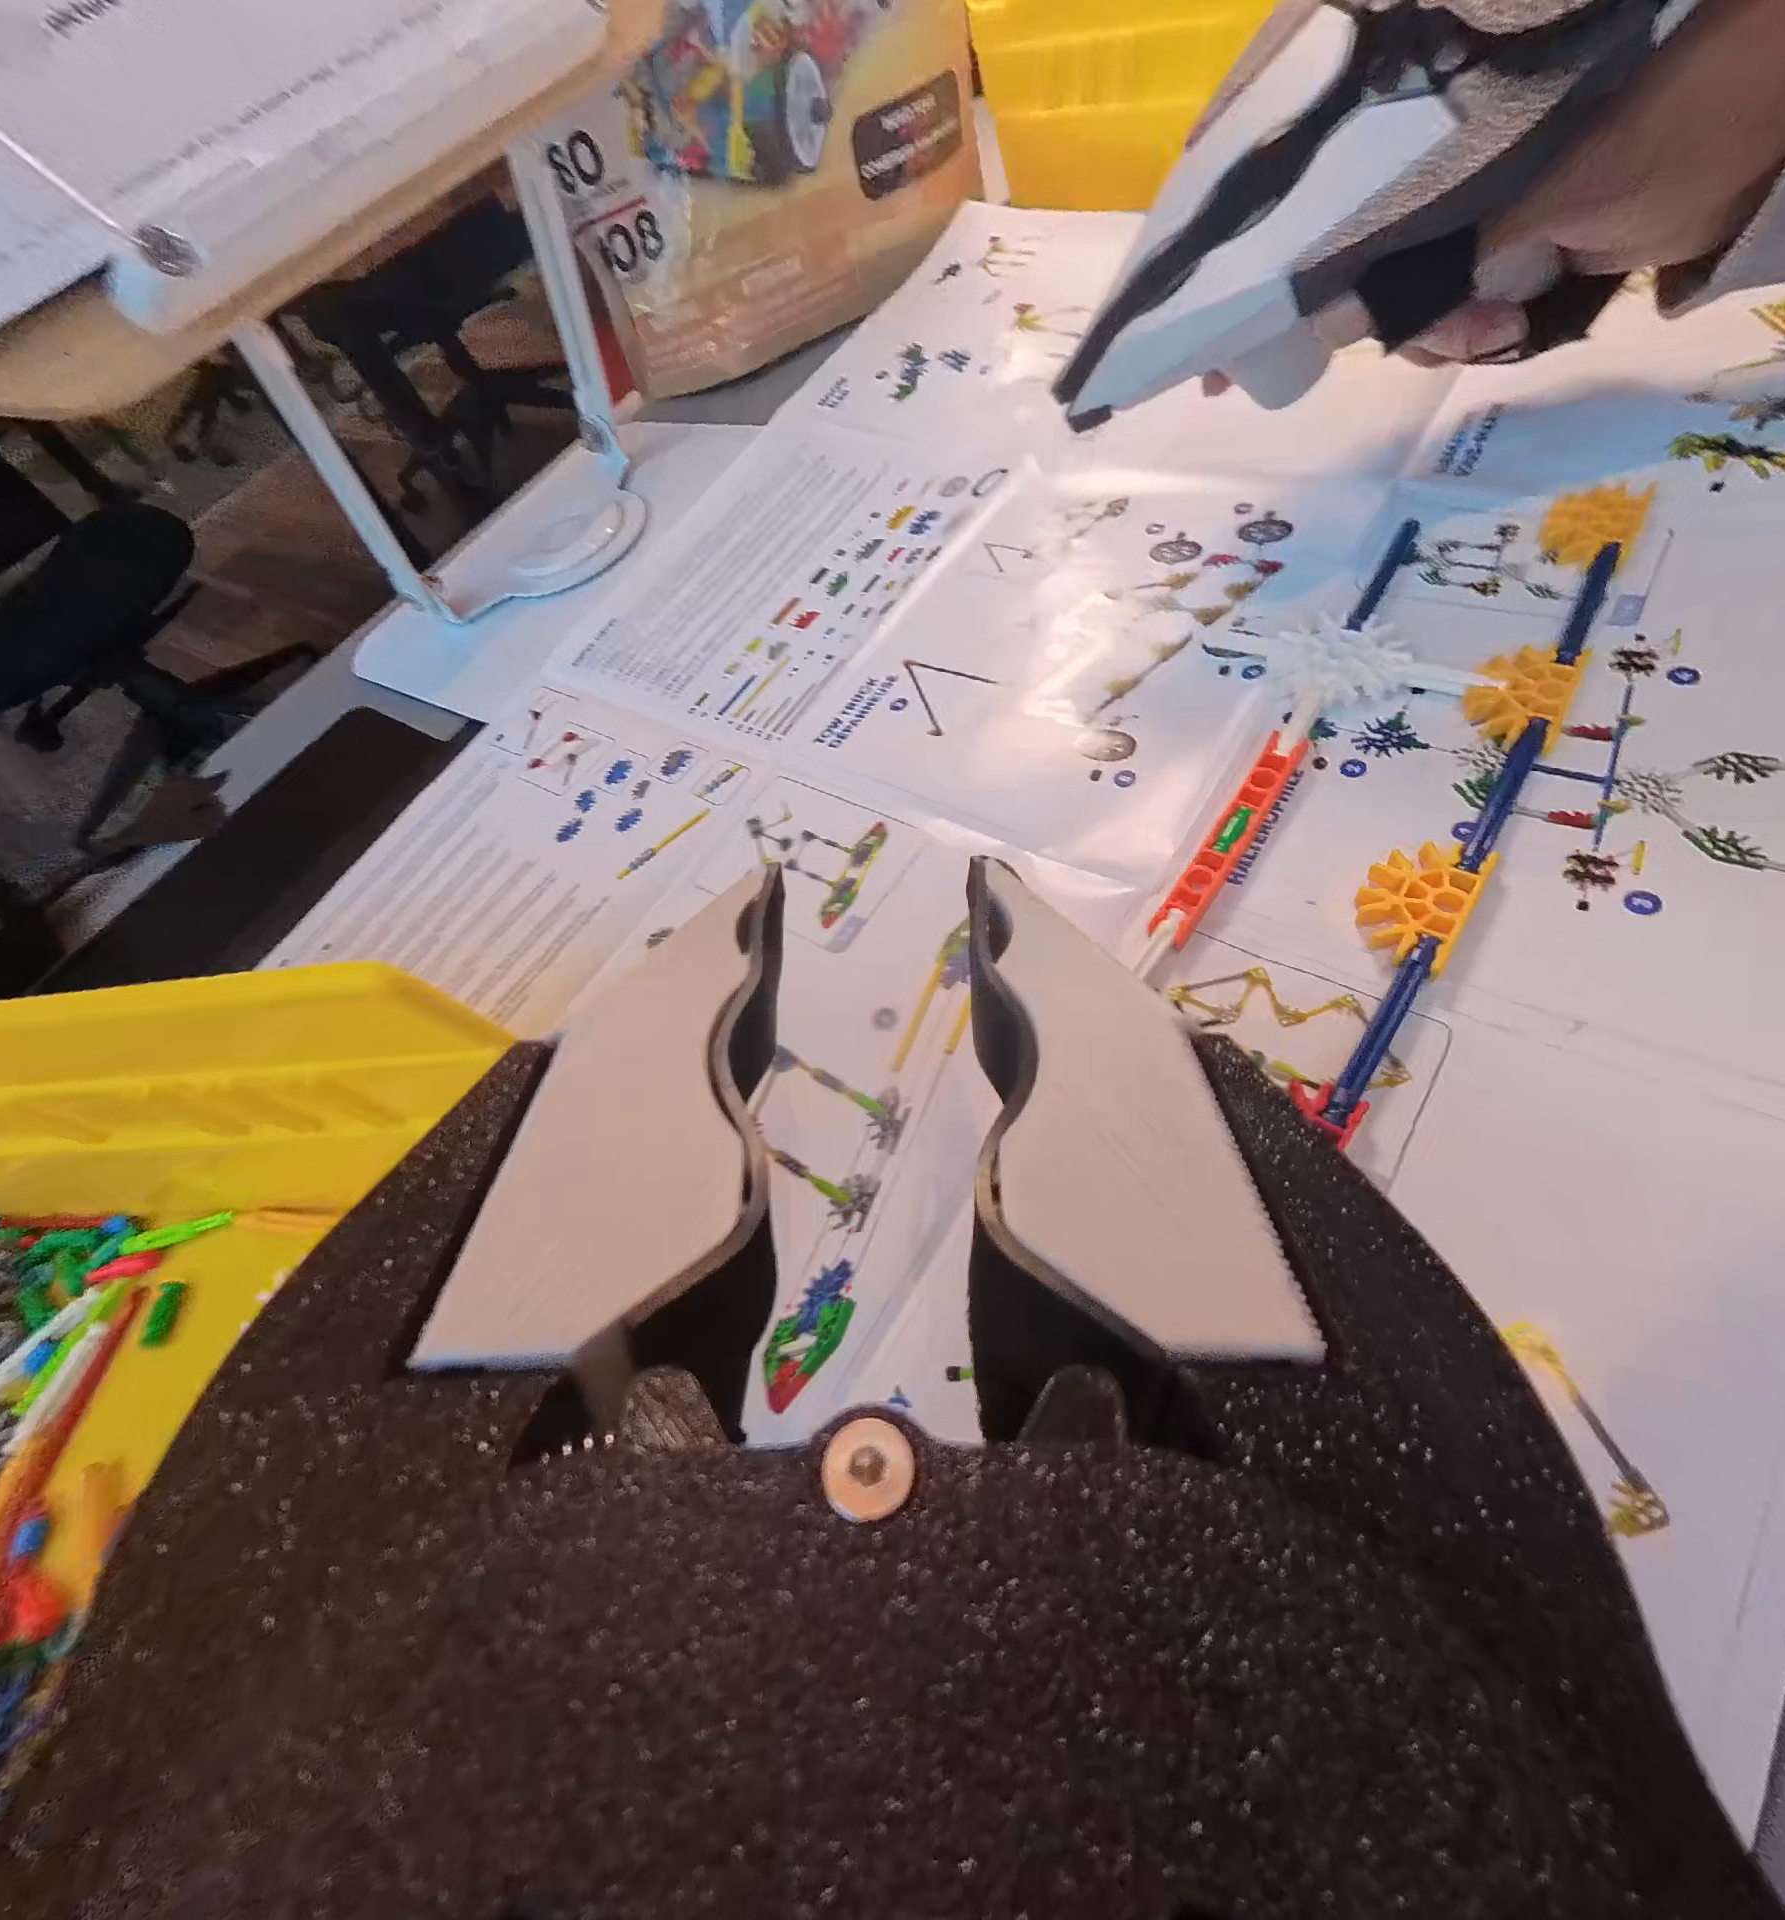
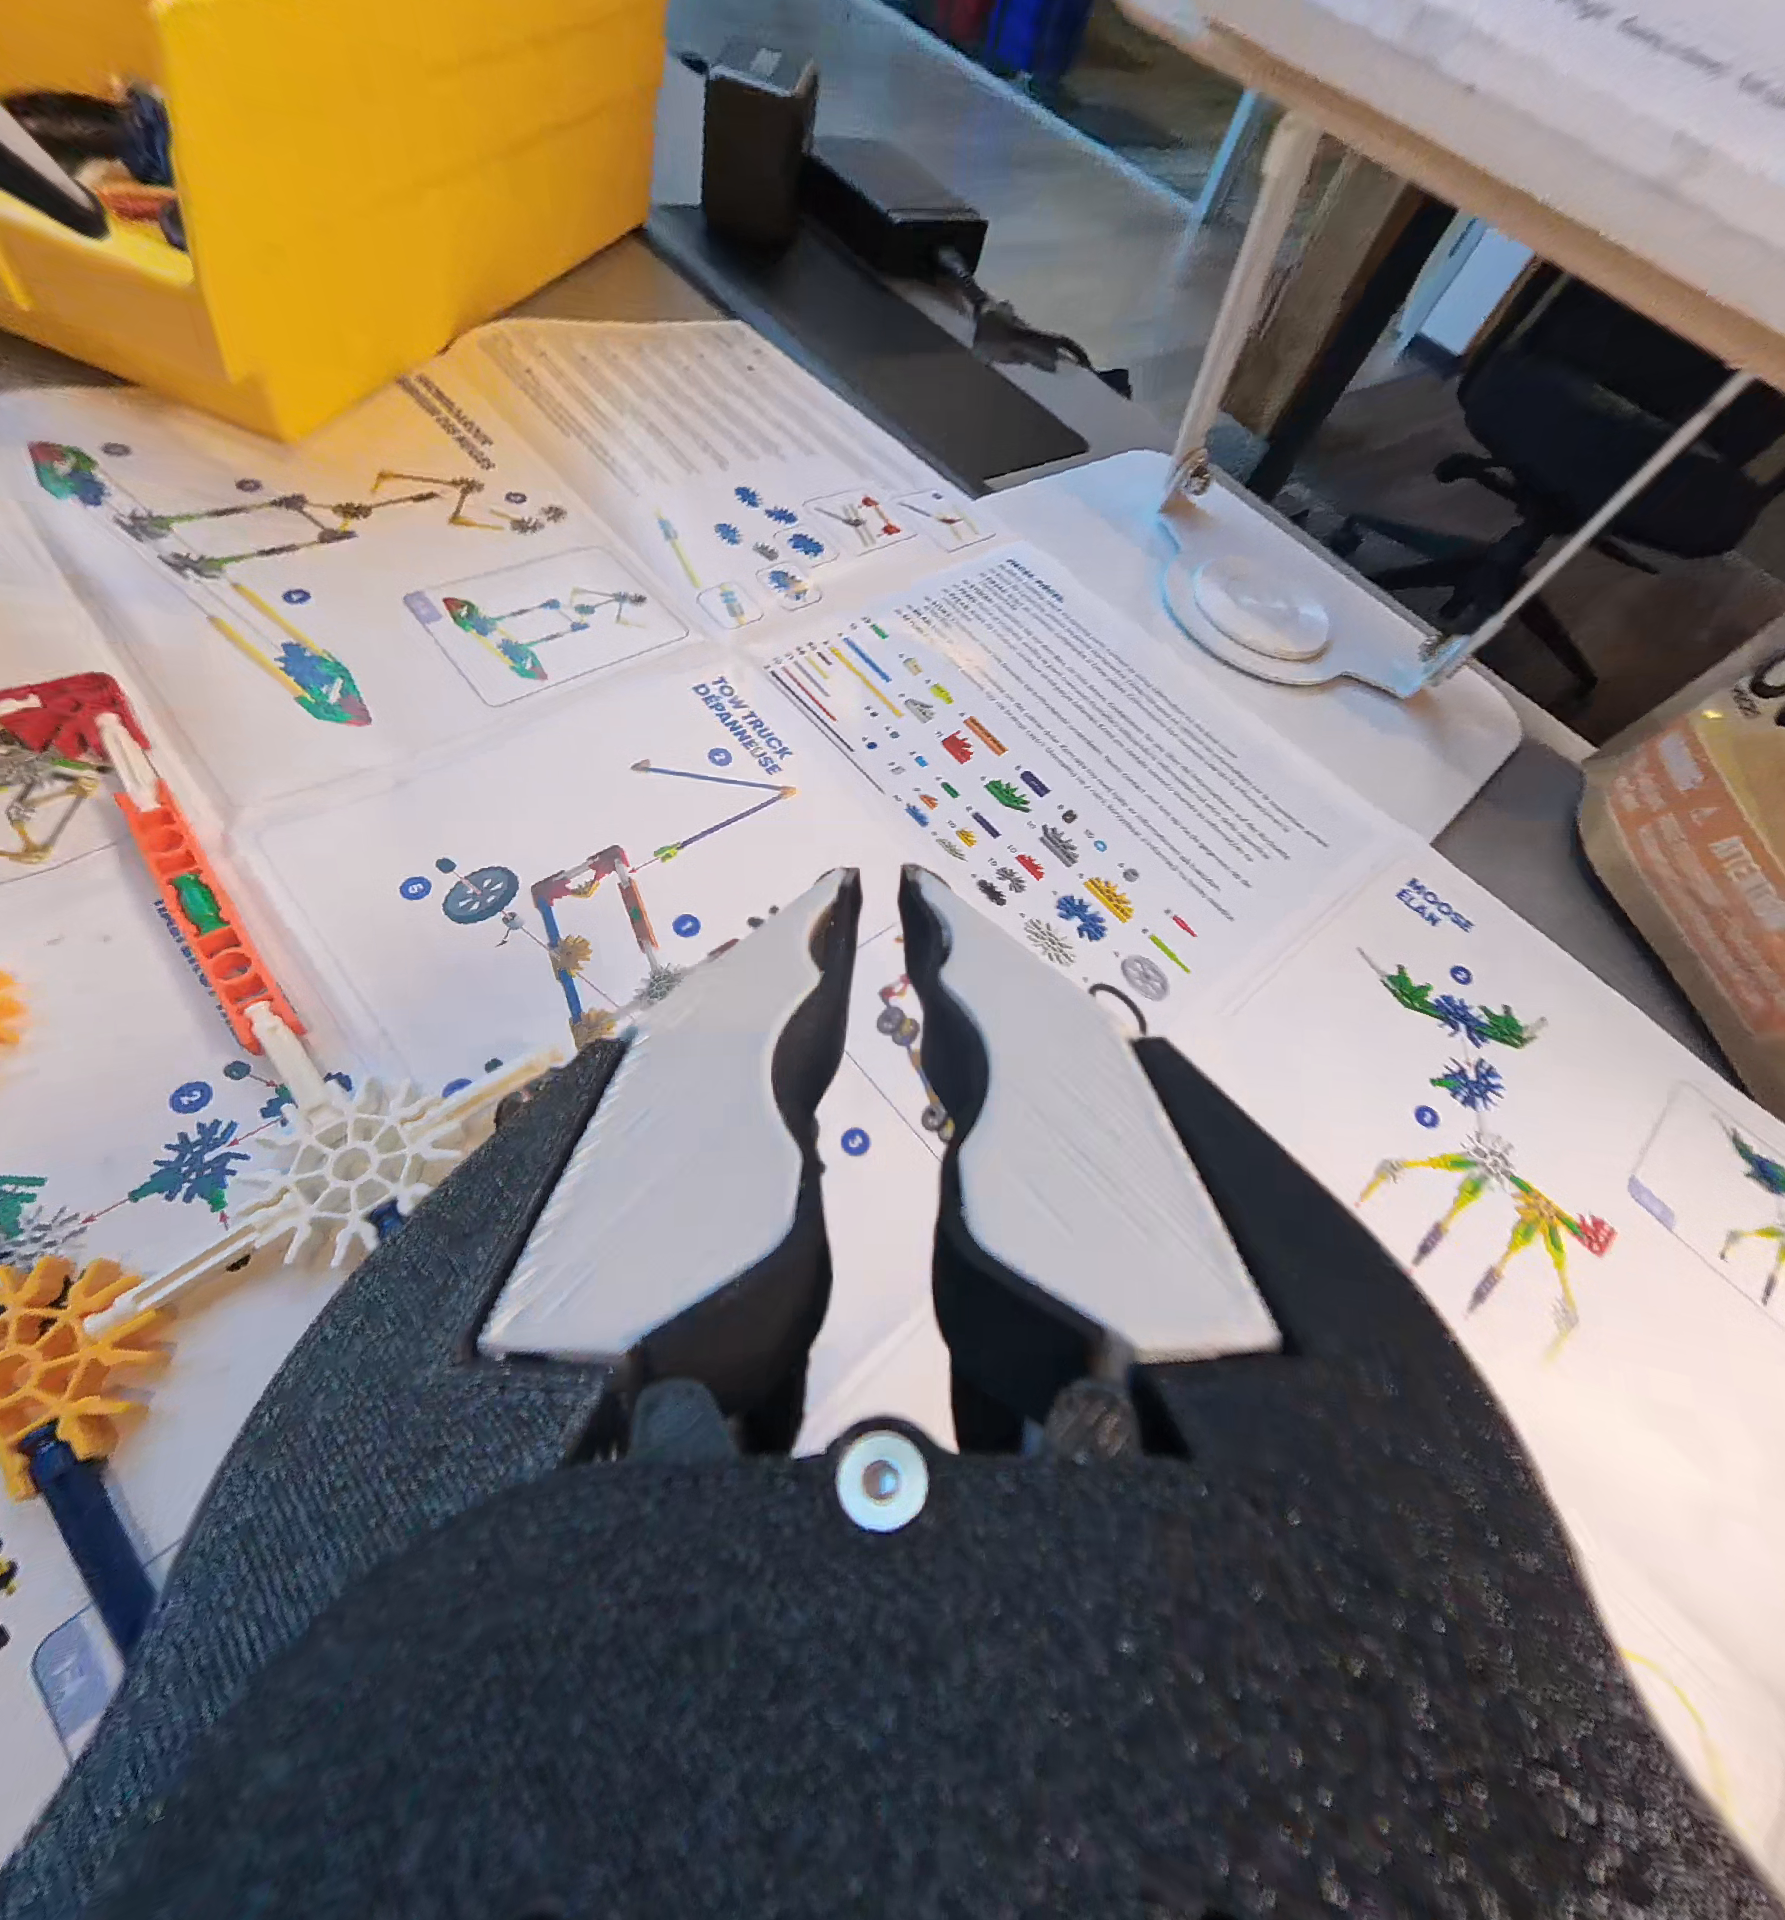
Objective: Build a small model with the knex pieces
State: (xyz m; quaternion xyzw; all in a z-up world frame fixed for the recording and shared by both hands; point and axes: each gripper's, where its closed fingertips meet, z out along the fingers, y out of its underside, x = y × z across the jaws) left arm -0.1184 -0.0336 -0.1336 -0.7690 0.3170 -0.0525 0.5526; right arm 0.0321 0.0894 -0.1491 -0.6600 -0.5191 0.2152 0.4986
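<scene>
My left gripper is open and empty, hovering over a printed instruction sheet on the table. A yellow bin of small coloured building pieces is just to its left. A partly built toy lies to its right: blue rods, yellow connectors, a white snowflake connector and an orange piece. My right gripper is shut to a narrow slit and empty above the sheet. It also shows at the top right of the left wrist view, held by a hand. The white connector lies at its left.
A white lamp base stands at the sheet's far edge. A printed cardboard box stands beyond. A second yellow bin is at the back. A black adapter lies by the bin. The grippers' ends are close to 20 cm from one another. Measured from the fingertips, the orange piece is 10 cm or so from the left gripper and 15 cm from the right. Look for it in the right wrist view too. Measured from the fingertips, the white connector is 11 cm or so from the right gripper and 15 cm from the left.
</scene>
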